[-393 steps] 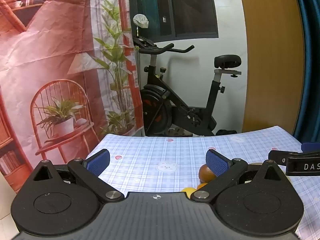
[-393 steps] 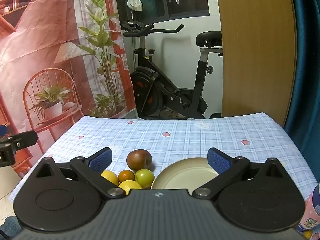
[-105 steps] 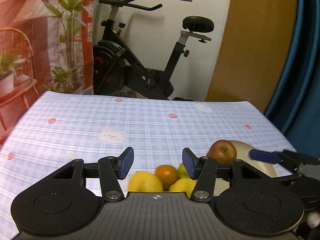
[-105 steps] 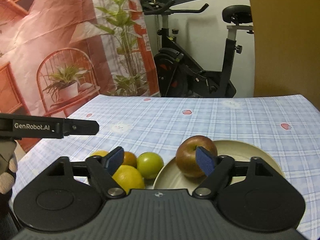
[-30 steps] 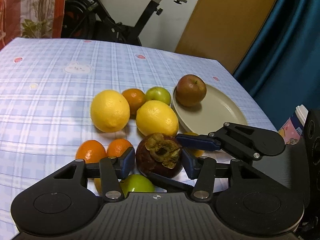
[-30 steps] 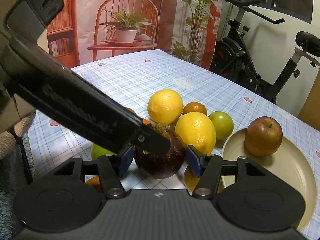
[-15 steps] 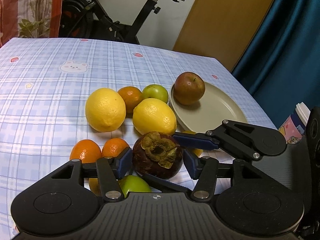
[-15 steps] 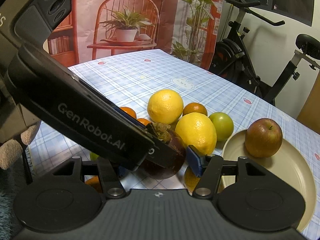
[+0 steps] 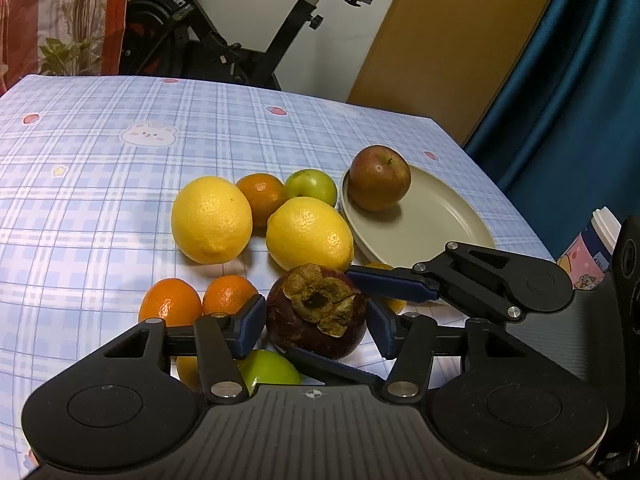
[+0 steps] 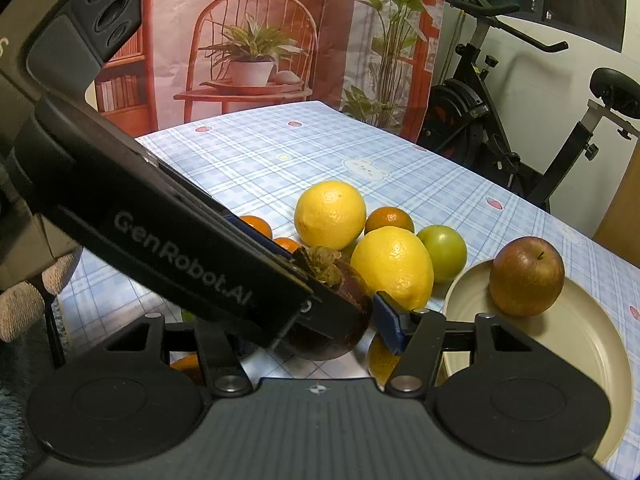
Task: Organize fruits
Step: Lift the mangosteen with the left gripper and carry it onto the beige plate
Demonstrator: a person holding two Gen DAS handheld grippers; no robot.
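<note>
**One apple plated, the pile still waiting**

Since the opening frames both grippers have come down from above the table to the fruit heap, and the round red-brown apple (image 9: 378, 178) has gone from the cloth onto the shallow beige plate (image 9: 460, 224).

Left wrist view: the left gripper (image 9: 316, 320) has its blue pads (image 9: 252, 320) set close on either flank of the dark purple mangosteen with a dried brown calyx (image 9: 316, 312). Whether they press its skin or only stand beside it I cannot tell. The right gripper (image 9: 324, 316) comes in from the right. One finger lies against the fruit's far shoulder and the other runs along its near underside, so it appears to pinch the fruit.

Beyond the fingertips lie two big yellow lemons (image 9: 212, 220), a small orange (image 9: 260, 196) and a green round fruit (image 9: 310, 188). Left of the left finger sit two more small oranges (image 9: 170, 302). Under the fingers another green fruit (image 9: 268, 368) is half covered, and a small yellow fruit (image 9: 380, 266) peeps out behind the right gripper's finger.

By my reading only the apple is sorted. The mangosteen is mid-step and everything else remains.

Right wrist view: the left gripper's black body crosses the frame and hides the right gripper's left pad and much of the mangosteen. Only the right pad shows, right at the fruit's edge. The plate, right of that pad, is cut off by the frame.
</note>
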